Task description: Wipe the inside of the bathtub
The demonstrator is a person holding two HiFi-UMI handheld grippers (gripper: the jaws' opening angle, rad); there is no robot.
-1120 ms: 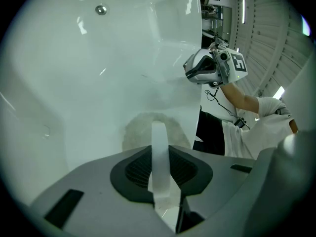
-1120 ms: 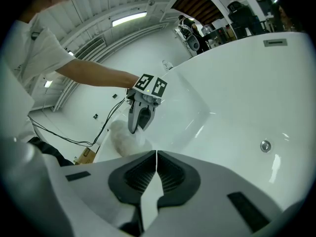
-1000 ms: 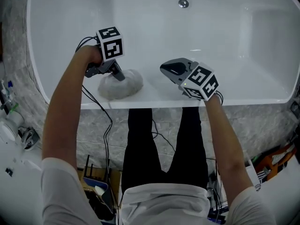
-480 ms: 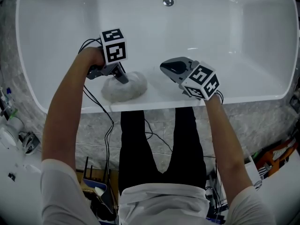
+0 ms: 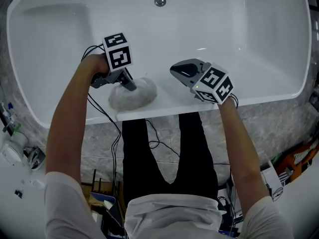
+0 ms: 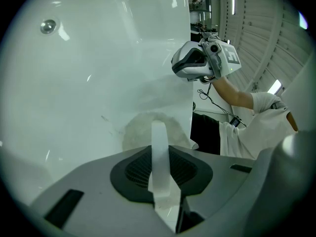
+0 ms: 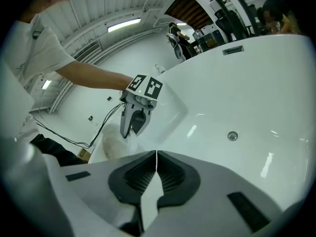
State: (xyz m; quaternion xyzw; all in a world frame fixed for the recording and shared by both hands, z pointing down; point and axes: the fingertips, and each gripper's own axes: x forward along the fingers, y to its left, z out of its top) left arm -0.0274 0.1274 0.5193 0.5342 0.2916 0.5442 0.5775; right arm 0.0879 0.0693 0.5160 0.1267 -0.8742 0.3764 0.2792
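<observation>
Bathtub (image 5: 199,29) near rim: my left gripper (image 5: 130,87) pinches the white cloth (image 5: 140,95), right gripper (image 5: 175,71) hovers nearby, jaws closed, empty.

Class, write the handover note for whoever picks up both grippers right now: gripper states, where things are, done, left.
Left gripper: shut on the white cloth, which lies bunched on the near rim of the bathtub.
Right gripper: shut, empty, above that rim.
Done: cloth gripped.
Left: carry the cloth into the tub and wipe its inside.
</observation>
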